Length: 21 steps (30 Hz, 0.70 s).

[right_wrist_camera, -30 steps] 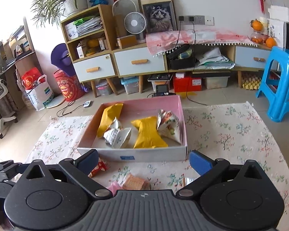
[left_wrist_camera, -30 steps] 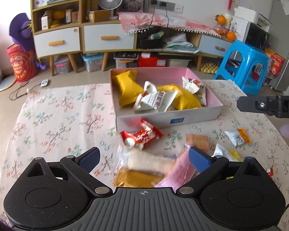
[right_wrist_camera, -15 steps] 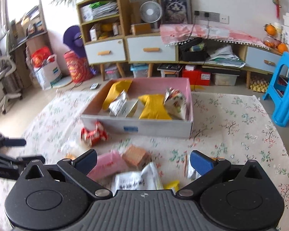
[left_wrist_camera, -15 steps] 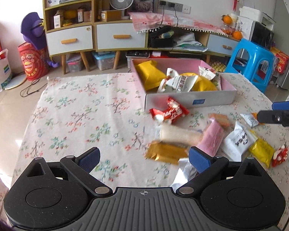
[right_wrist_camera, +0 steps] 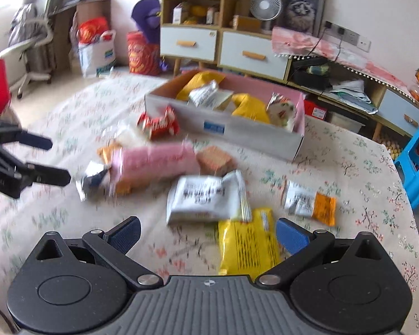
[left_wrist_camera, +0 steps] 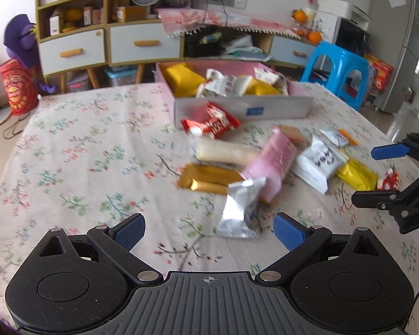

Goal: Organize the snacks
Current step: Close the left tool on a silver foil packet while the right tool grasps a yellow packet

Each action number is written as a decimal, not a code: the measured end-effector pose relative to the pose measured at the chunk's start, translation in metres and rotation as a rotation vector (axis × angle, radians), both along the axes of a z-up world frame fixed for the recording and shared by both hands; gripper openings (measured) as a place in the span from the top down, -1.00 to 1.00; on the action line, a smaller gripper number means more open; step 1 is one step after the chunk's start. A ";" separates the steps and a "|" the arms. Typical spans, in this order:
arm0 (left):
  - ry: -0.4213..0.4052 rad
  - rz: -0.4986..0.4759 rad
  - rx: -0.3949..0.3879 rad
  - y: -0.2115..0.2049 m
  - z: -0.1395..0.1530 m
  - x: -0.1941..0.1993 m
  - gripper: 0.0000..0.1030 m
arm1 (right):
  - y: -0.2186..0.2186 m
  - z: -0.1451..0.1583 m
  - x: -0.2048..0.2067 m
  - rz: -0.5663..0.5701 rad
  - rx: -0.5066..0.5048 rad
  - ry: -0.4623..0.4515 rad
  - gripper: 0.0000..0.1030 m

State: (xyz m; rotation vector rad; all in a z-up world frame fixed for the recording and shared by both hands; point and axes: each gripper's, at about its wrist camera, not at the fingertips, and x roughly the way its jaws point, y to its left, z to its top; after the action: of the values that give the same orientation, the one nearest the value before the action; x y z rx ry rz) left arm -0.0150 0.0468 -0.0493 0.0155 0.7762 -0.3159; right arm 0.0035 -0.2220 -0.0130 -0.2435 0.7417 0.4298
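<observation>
Both grippers hover over a table under a floral tablecloth [left_wrist_camera: 78, 150], fingers spread wide, nothing between them. Left gripper [left_wrist_camera: 209, 230]: blue pads apart, a silver foil packet [left_wrist_camera: 241, 209] lying on the cloth just ahead of the gap, not touched. Right gripper [right_wrist_camera: 208, 237]: pads likewise apart, a yellow snack packet [right_wrist_camera: 247, 241] lying on the cloth between the fingers, contact not evident. Pink-lined cardboard box [left_wrist_camera: 279, 109] at the far side of the table, already holding yellow bags and white wrappers. Loose snacks lie in a cluster in front of it: red candy bag [left_wrist_camera: 211, 122] touching the box's front wall; pale wrapped roll [left_wrist_camera: 223, 153] behind a gold packet [left_wrist_camera: 206, 178]; pink packet [left_wrist_camera: 276, 164] overlapping both; white packet with black print [right_wrist_camera: 206, 198] just beside the yellow one; small white-and-orange sachet [right_wrist_camera: 310, 202] apart to the right. Motion blur softens the labels; print unreadable. Blue plastic stool [left_wrist_camera: 340, 72] stands beyond the table.
</observation>
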 end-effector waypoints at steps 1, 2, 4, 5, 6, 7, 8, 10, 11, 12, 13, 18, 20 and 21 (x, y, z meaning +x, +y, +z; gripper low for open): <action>0.004 -0.004 -0.002 -0.002 -0.002 0.000 -0.93 | 0.000 -0.002 -0.001 0.006 -0.011 0.002 -0.80; 0.006 -0.007 -0.004 -0.002 -0.004 0.000 -0.93 | 0.000 -0.005 -0.002 0.012 -0.022 0.004 -0.80; 0.010 -0.014 -0.005 -0.005 -0.008 0.001 -0.93 | -0.001 -0.008 -0.003 0.015 -0.035 0.005 -0.80; 0.012 -0.016 -0.005 -0.007 -0.009 0.002 -0.93 | -0.002 -0.009 -0.002 0.013 -0.038 0.007 -0.80; 0.014 -0.020 -0.005 -0.008 -0.011 0.002 -0.93 | -0.003 -0.010 -0.001 0.009 -0.037 0.009 -0.80; 0.015 -0.024 -0.007 -0.010 -0.011 0.002 -0.93 | -0.004 -0.010 0.001 0.005 -0.037 0.013 -0.80; 0.016 -0.028 -0.008 -0.011 -0.012 0.003 -0.93 | -0.005 -0.011 0.004 0.001 -0.035 0.017 -0.80; 0.017 -0.035 -0.009 -0.014 -0.014 0.003 -0.91 | -0.007 -0.012 0.007 -0.007 -0.031 0.021 -0.80; 0.016 -0.037 -0.009 -0.015 -0.015 0.004 -0.91 | -0.008 -0.012 0.010 -0.008 -0.029 0.027 -0.80; 0.015 -0.040 -0.009 -0.017 -0.015 0.004 -0.90 | -0.009 -0.013 0.012 -0.007 -0.028 0.032 -0.80; 0.013 -0.043 -0.011 -0.018 -0.016 0.004 -0.89 | -0.009 -0.014 0.015 -0.005 -0.028 0.037 -0.80; 0.010 -0.057 -0.017 -0.024 -0.019 0.008 -0.84 | -0.012 -0.020 0.023 0.003 -0.038 0.057 -0.70; 0.007 -0.059 -0.017 -0.025 -0.019 0.010 -0.80 | -0.013 -0.022 0.026 0.004 -0.042 0.069 -0.63; 0.004 -0.058 -0.016 -0.026 -0.020 0.011 -0.77 | -0.013 -0.022 0.027 0.005 -0.040 0.075 -0.62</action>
State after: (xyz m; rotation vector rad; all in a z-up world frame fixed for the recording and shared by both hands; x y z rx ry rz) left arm -0.0043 0.0208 -0.0689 0.0219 0.7779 -0.3772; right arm 0.0302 -0.2351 -0.0354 -0.2683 0.8240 0.4310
